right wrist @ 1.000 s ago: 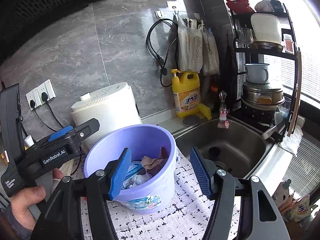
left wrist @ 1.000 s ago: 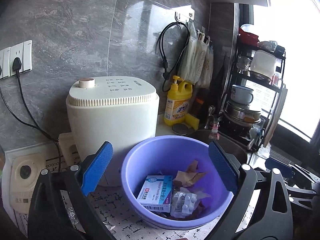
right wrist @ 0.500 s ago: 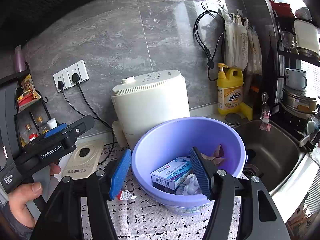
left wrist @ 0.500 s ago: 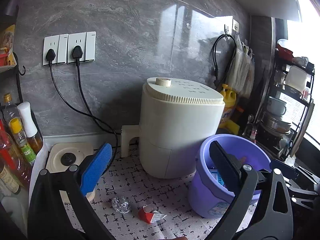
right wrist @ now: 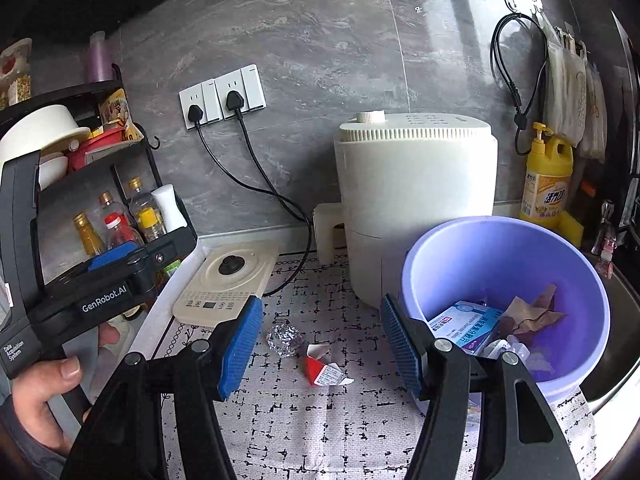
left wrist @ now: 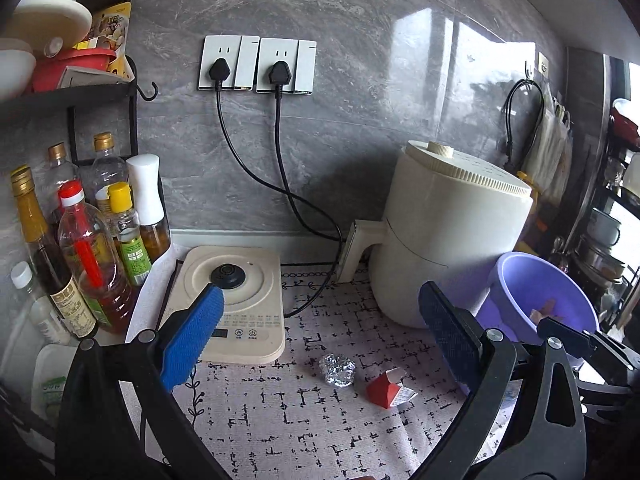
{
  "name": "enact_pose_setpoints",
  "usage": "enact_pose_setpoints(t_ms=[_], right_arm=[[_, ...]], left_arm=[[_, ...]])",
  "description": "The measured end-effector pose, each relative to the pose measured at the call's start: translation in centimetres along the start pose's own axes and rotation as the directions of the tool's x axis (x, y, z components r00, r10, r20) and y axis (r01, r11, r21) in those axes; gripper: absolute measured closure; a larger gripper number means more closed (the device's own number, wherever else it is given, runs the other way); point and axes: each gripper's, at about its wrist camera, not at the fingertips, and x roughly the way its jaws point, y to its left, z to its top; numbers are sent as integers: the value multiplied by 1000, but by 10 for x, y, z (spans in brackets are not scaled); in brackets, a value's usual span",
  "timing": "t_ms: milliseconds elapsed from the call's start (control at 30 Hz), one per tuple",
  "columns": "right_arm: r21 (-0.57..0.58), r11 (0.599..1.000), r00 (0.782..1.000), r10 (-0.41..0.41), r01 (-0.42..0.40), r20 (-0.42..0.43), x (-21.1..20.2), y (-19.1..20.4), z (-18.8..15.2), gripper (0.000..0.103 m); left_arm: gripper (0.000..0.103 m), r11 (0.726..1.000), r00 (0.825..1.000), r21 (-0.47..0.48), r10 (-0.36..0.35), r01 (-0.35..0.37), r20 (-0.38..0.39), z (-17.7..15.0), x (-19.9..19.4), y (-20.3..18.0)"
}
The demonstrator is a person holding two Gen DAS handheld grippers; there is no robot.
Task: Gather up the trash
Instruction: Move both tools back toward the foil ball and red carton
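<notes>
You have swung both tongs left since the earlier frame, off the purple bucket point(right wrist: 508, 300) and toward the loose trash. Your left tongs point(left wrist: 320, 338) are spread wide and empty above the desk point(left wrist: 280, 420). Your right tongs point(right wrist: 322, 346) are wide and empty too. Between their pads, a foil ball point(right wrist: 284, 340) lies near a red carton scrap point(right wrist: 322, 370), left of the bucket holding a medicine box point(right wrist: 464, 326).
</notes>
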Motion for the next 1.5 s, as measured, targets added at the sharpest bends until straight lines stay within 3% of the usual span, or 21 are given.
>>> enact_pose_setpoints(t_ms=[300,733,967,1400,1433,1467,1500], right_arm=[[-37,998,994,38,-42,-102,36,15,-28,46],[-16,1000,985,0,-3,-173,64,-6,-59,47],[-14,1000,979,-20,18,-204,77,-14,-70,45],[-6,999,972,-49,49,-228,100,-17,-81,35],[-8,999,972,-50,50,-229,101,-16,-81,35],[-9,999,972,-52,51,-231,103,-15,-81,35],[-9,999,971,-51,50,-232,104,-14,-81,35]], left_arm=[[6,998,997,-48,46,-49,-61,-30,14,25],[7,1000,985,-3,-4,3,-170,-61,72,3],[27,999,966,13,-46,51,-254,-79,108,-7],[42,992,935,18,-114,127,-335,-97,152,-14],[47,991,933,23,-117,133,-339,-98,154,-15],[61,991,930,25,-118,135,-349,-100,157,-15],[62,990,926,12,-124,138,-356,-100,159,-13]])
